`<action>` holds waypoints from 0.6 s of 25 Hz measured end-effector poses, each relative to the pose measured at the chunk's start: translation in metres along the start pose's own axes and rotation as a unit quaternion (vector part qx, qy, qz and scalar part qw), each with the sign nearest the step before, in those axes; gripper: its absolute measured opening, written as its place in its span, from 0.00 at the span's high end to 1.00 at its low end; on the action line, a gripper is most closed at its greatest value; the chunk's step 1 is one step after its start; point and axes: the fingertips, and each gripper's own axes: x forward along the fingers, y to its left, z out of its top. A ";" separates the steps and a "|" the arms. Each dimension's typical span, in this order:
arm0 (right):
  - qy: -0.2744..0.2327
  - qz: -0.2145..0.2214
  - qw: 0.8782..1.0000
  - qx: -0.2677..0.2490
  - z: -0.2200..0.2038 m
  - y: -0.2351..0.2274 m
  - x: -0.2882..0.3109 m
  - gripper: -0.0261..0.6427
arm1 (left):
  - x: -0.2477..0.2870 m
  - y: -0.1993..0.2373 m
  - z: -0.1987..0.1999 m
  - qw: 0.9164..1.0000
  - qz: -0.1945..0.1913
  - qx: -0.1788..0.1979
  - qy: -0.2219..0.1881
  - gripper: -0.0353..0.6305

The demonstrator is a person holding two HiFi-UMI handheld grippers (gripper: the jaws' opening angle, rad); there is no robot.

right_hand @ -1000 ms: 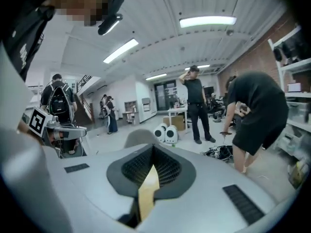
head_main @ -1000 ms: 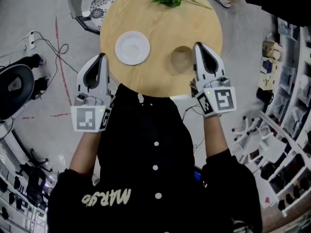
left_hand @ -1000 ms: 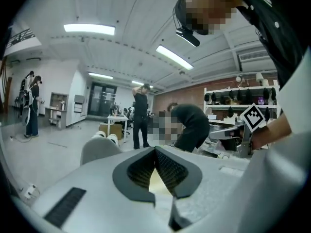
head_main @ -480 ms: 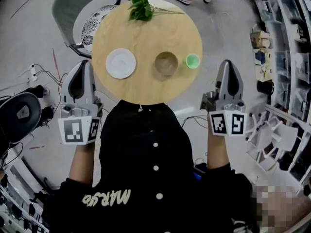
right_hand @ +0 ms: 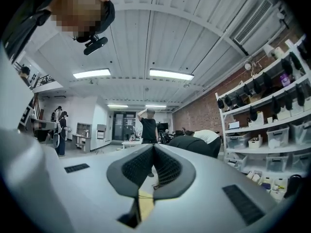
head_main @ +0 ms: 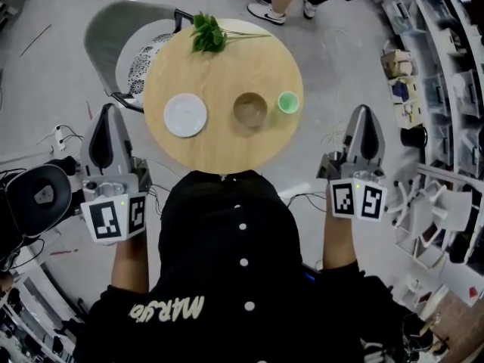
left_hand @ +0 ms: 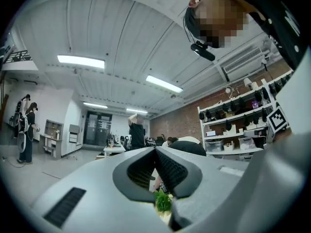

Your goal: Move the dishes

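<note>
The left hand-held gripper [head_main: 110, 112] hangs just left of the surface [head_main: 227, 66], with its jaws closed on nothing. On the surface the white plate [head_main: 185, 115], the brown bowl [head_main: 249, 110] and the green cup [head_main: 287, 102] stand in a row. The right hand-held gripper [head_main: 364, 112], also closed and empty, has drawn back from beside the bowl and is now right of the surface. No dish is carried, so probably a new pick comes next.

Bright, even light comes from ceiling strip lamps [left_hand: 80, 61], which blow out white. Shadows are soft. Fisheye bending and black corners frame both gripper views.
</note>
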 end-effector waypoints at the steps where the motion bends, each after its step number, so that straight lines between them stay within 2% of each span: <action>1: -0.002 -0.003 1.000 -0.001 0.003 -0.002 -0.002 0.97 | -0.001 -0.001 0.001 1.000 0.000 0.000 0.002 0.94; 8: -0.025 0.003 1.000 0.002 0.018 -0.001 -0.010 0.97 | -0.009 -0.012 0.013 1.000 -0.013 0.010 -0.002 0.94; 15: -0.023 0.012 1.000 -0.005 0.024 0.008 -0.005 0.97 | -0.006 -0.014 0.023 1.000 -0.020 0.013 0.000 0.94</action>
